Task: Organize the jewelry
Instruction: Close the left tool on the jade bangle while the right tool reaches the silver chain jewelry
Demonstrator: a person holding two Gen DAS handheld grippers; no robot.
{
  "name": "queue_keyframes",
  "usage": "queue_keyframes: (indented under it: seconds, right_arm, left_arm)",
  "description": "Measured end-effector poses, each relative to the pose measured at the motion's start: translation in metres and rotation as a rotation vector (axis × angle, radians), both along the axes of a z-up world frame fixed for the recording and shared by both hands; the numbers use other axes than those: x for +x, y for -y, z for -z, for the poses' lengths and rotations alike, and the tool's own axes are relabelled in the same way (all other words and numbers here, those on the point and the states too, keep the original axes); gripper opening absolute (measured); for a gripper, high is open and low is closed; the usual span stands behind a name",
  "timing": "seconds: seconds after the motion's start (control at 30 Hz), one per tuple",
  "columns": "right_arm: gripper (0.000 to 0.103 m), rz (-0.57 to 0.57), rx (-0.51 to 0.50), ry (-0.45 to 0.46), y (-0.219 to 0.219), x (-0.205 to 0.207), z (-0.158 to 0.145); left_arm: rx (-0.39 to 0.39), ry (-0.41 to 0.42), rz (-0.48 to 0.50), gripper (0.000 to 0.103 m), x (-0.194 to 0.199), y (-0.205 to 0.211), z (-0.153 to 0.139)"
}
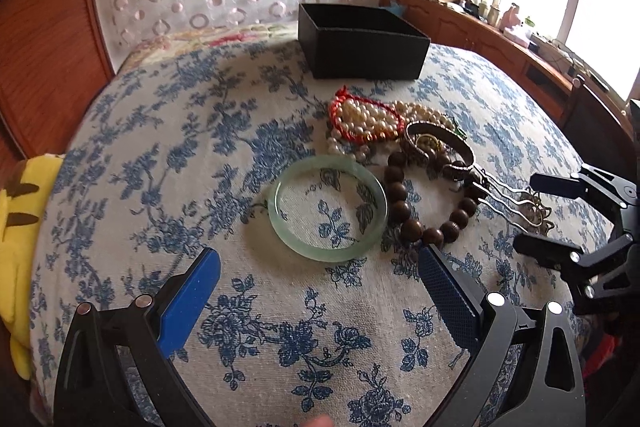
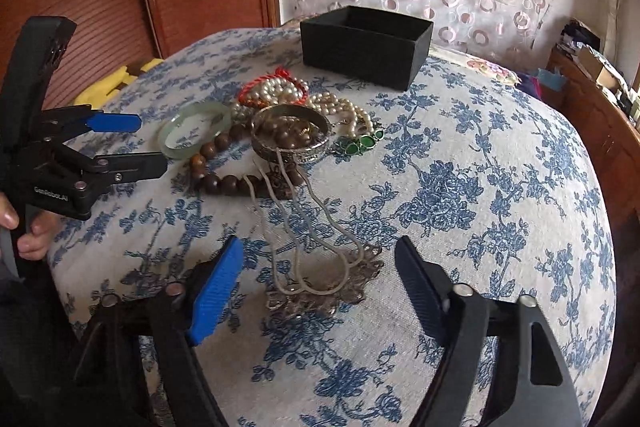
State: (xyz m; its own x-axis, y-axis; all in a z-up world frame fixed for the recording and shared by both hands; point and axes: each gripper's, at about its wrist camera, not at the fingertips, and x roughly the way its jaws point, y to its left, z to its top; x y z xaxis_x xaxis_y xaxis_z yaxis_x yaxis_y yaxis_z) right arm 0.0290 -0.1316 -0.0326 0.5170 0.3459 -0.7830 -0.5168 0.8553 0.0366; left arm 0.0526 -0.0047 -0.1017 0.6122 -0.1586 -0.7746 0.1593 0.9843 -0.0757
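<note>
My left claw (image 1: pixel 316 267) hangs wide open and empty just short of the pale green jade bangle (image 1: pixel 327 207), which lies flat on the blue-flowered bedspread (image 1: pixel 160 155) beside a ring of dark wooden beads (image 1: pixel 430 203). My right claw (image 2: pixel 318 267) is also spread open with nothing gripped, its fingers either side of the silver chain necklace (image 2: pixel 316 259) trailing from the pile. Beyond the heap of pearls (image 1: pixel 366 121) and a silver cuff (image 2: pixel 290 137) stands the open black box (image 1: pixel 362 41).
</note>
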Motion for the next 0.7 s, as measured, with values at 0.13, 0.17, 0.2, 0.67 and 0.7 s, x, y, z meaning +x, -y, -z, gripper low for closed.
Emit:
queue_keyframes:
  seconds: [0.13, 0.17, 0.2, 0.67, 0.7]
  right_arm:
    - [0.06, -0.008, -0.026, 0.008, 0.001, -0.001, 0.002]
    - [0.059, -0.01, -0.023, 0.007, 0.002, -0.001, 0.002]
    - [0.059, -0.013, -0.018, 0.007, 0.003, -0.001, 0.002]
    - [0.059, 0.015, 0.05, 0.033, 0.021, -0.005, -0.007]
    - [0.059, 0.016, 0.048, 0.034, 0.021, -0.004, -0.007]
  left_arm:
    - [-0.006, -0.02, 0.003, 0.095, 0.003, -0.001, 0.004]
    - [-0.003, -0.023, 0.006, 0.095, 0.004, -0.001, 0.004]
    - [0.001, -0.024, 0.01, 0.095, 0.006, 0.0, 0.004]
    - [0.023, -0.039, 0.06, 0.095, 0.03, 0.001, 0.004]
    - [0.025, -0.039, 0.061, 0.095, 0.031, 0.001, 0.004]
